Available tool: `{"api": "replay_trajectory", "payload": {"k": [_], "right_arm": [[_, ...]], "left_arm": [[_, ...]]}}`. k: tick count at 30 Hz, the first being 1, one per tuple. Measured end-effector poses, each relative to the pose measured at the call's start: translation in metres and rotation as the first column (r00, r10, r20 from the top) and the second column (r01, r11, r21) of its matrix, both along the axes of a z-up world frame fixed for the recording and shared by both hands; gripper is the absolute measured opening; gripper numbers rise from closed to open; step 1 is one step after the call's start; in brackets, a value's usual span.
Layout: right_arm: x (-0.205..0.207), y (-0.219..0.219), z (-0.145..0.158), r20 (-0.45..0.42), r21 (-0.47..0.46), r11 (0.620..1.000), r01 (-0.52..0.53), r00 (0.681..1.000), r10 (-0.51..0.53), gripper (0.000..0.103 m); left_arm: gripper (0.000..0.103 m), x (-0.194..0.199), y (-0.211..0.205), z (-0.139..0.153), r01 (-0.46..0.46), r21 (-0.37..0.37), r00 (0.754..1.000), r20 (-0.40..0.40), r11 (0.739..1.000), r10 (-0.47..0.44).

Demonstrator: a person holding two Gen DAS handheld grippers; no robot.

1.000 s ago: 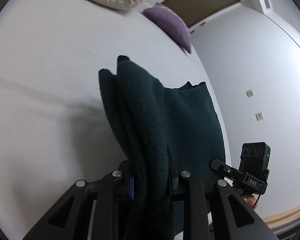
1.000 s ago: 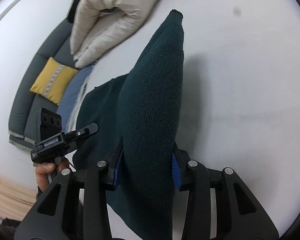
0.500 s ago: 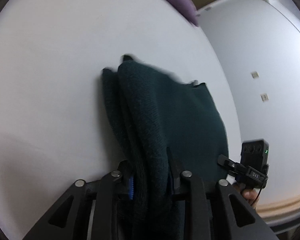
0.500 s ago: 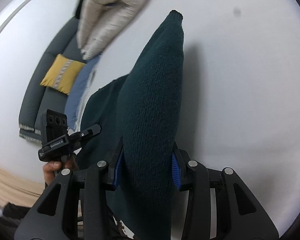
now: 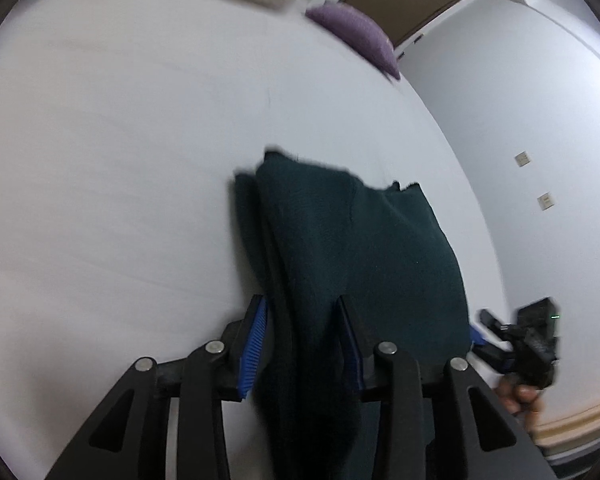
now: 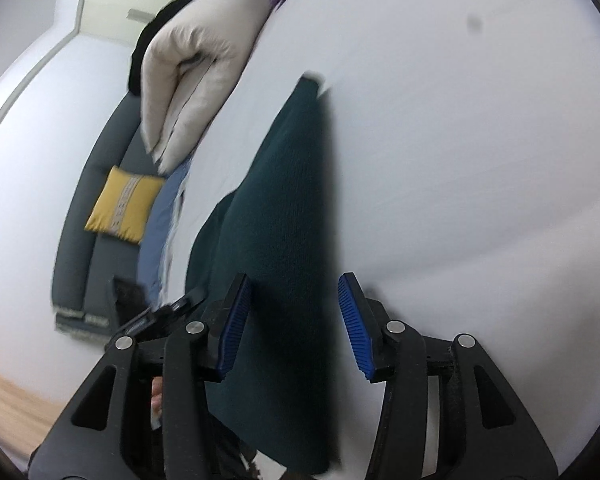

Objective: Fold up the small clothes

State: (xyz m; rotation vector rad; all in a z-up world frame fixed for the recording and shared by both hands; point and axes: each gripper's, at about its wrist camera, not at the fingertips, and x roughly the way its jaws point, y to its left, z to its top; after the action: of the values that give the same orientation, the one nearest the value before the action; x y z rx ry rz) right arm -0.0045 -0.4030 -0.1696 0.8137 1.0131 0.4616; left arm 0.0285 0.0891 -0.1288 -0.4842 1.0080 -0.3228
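Both claws at the near edge of the knit (image 5: 364,248), dark green, lying folded on the white bed (image 5: 120,160)

Left claw (image 5: 302,342): jaws spread a little, blue pads (image 5: 254,344) on either side of the fold's thick left edge. Left pad looks clear of the cloth, right one is pressed against or buried in it, so I can't call it a firm pinch; looks more like letting go than holding

Right claw (image 6: 292,318): jaws wide apart, pads (image 6: 354,324) standing off both sides of the knit (image 6: 284,216), nothing clamped. Cloth runs from between the fingers up to 12 o'clock and ends in a narrow tip

Why this pose: my read is the fold was carried over with one claw per corner, so the edges would land stacked. Layered edge in the left view at 11 o'clock of the claw fits that. Jaws parted low over the bed, so the knit drops flat instead of being dragged

Right claw (image 5: 516,344) shows in the left view at 3–4 o'clock, just off the knit's right edge; left claw's body sits at 9 o'clock in the right view

Surroundings: cream duvet (image 6: 188,80) at 11 o'clock in the right view, purple pillow (image 5: 356,36) at 1 in the left, both well apart from the knit

Next, I'd guess: back both claws straight out, no sideways pull, or the top layer shifts
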Motion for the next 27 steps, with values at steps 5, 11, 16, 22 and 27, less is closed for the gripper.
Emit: {"api": "replay_trajectory", "payload": {"k": [5,11,16,22,27], "right_arm": [[-0.037,-0.011,0.055,0.153,-0.18,0.981,0.078,0.987,-0.05,0.045],[-0.09,0.027,0.155,0.43,-0.468,0.858,0.212,0.903,0.011,0.05],[-0.123,0.061,0.221,0.613,-0.519,0.769,0.373,0.79,0.03,0.09],[-0.172,0.071,0.277,0.791,-0.436,0.691,0.576,0.611,-0.01,0.103],[-0.194,0.078,0.305,0.815,-0.42,0.691,0.589,0.579,0.003,0.103]], "left_arm": [[0.07,-0.048,-0.015,0.062,-0.079,0.22,0.968,0.249,0.972,0.022],[0.103,-0.116,-0.052,0.143,-0.302,0.344,0.78,0.625,0.889,0.023],[0.103,-0.158,-0.069,0.187,-0.414,0.356,0.666,0.745,0.838,0.012],[0.103,-0.177,-0.069,0.224,-0.494,0.317,0.61,0.79,0.81,0.063],[0.103,-0.174,-0.07,0.226,-0.504,0.405,0.676,0.734,0.763,0.057]]}}
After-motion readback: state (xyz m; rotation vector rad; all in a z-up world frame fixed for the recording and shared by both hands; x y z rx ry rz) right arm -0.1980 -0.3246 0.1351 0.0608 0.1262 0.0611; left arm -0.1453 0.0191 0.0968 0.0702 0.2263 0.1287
